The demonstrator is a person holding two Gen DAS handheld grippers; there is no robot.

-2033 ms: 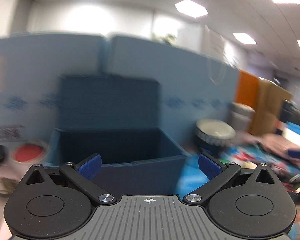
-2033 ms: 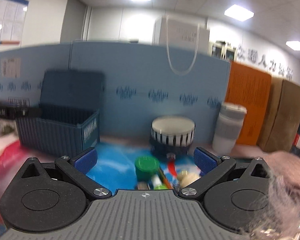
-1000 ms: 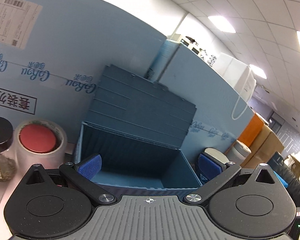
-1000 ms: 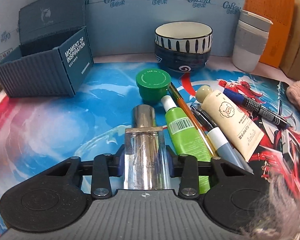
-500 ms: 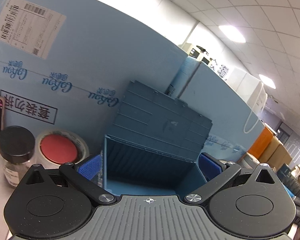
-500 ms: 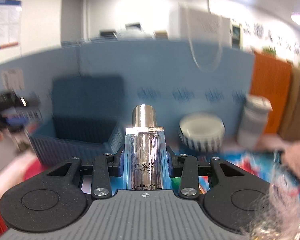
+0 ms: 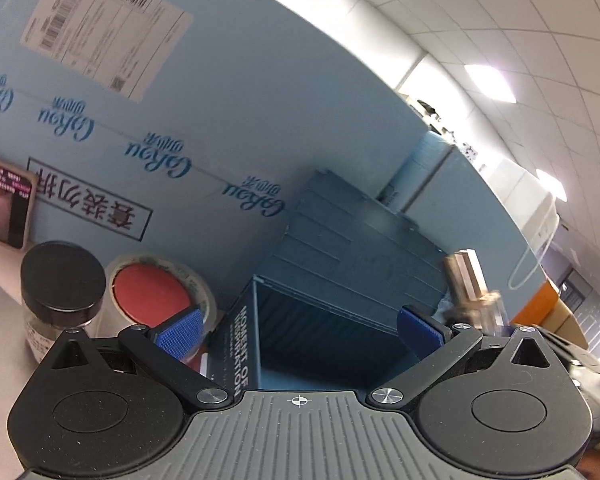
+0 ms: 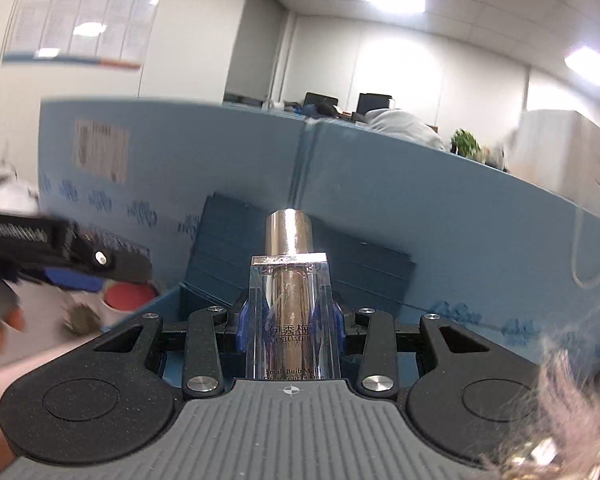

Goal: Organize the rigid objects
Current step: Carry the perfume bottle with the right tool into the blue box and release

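My right gripper [image 8: 291, 322] is shut on a clear bottle with a silver cap [image 8: 291, 288] and holds it up in front of the open blue storage box [image 8: 220, 248]. The bottle also shows blurred in the left wrist view [image 7: 470, 284], at the box's right side. My left gripper [image 7: 298, 326] is open and empty, held just before the box [image 7: 340, 280], whose lid stands up at the back. The left gripper shows in the right wrist view [image 8: 60, 260] at the left.
A glass jar with a black lid [image 7: 60, 280] and a tape roll around a red lid [image 7: 152, 292] stand left of the box. A blue partition wall [image 7: 220, 100] runs behind everything. A fluffy item [image 8: 560, 420] is at the lower right.
My right gripper closed on the bottle on the mat, lifted it and carried it left towards the box. My left gripper shifted left and tilted, staying open.
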